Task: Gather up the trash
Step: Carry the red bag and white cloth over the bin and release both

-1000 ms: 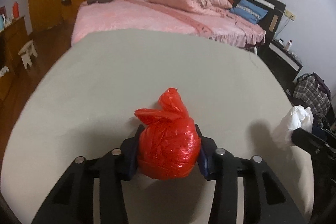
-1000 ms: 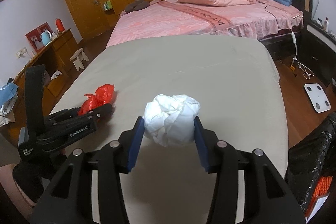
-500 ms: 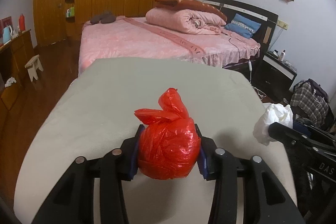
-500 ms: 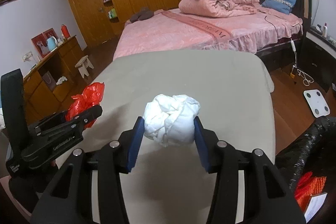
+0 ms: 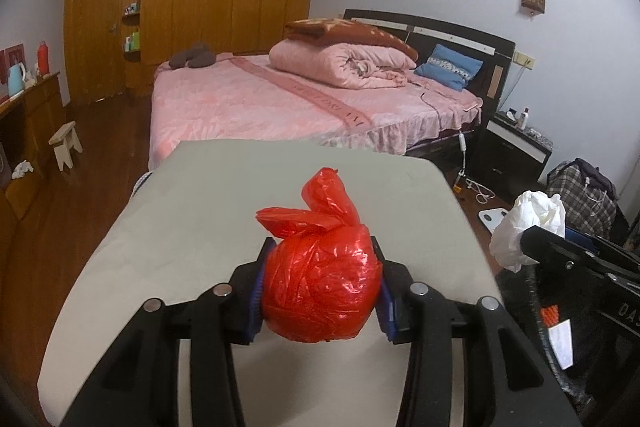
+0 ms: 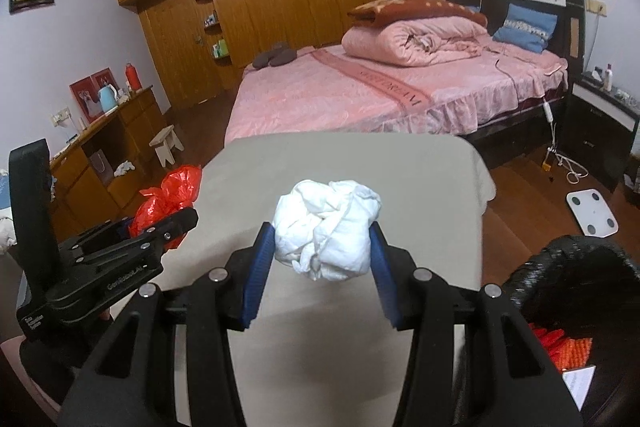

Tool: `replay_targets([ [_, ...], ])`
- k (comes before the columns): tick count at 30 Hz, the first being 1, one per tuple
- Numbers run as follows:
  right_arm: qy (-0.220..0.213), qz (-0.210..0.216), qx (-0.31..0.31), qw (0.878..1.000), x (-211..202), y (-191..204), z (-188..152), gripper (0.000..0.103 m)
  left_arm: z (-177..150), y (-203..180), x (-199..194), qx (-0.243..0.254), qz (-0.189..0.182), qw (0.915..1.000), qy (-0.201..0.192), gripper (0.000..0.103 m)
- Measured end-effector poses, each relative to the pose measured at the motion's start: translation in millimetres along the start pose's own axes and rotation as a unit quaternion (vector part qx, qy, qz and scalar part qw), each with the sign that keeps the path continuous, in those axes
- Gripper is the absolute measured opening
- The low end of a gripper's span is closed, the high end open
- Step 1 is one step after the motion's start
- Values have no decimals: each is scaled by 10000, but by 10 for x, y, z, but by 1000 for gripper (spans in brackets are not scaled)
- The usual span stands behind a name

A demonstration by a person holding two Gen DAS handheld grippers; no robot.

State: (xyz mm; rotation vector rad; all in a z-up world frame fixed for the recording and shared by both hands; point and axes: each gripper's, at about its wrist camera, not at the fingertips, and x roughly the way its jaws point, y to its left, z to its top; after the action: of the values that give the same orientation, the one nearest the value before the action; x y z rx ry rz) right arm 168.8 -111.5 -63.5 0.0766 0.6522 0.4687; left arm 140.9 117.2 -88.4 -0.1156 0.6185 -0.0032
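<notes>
Left gripper (image 5: 320,283) pinching a red bag (image 5: 322,287) tied in a knot, blue pads (image 5: 258,291) pressed on both sides, held up above the grey table (image 5: 200,211). Right gripper (image 6: 322,251) pinching a crumpled white bag (image 6: 326,229), also held up over the table's near end. Low at the far right, a black trash bag (image 6: 576,267) with orange stuff inside. Behind the table, a pink bed (image 5: 280,107) with a rolled-up blanket (image 5: 344,65).
</notes>
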Motion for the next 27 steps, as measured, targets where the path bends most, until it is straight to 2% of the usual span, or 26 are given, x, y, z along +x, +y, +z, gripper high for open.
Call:
replay_targets([
  [14, -443, -287, 112, 9985, -700, -317, -23, 46, 108, -677, -389, 244, -495, 9981, -279, 44],
  [27, -790, -675, 305, 9941, -1250, -694, -140, 46, 65, -1340, -613, 639, -908, 9931, -374, 44],
])
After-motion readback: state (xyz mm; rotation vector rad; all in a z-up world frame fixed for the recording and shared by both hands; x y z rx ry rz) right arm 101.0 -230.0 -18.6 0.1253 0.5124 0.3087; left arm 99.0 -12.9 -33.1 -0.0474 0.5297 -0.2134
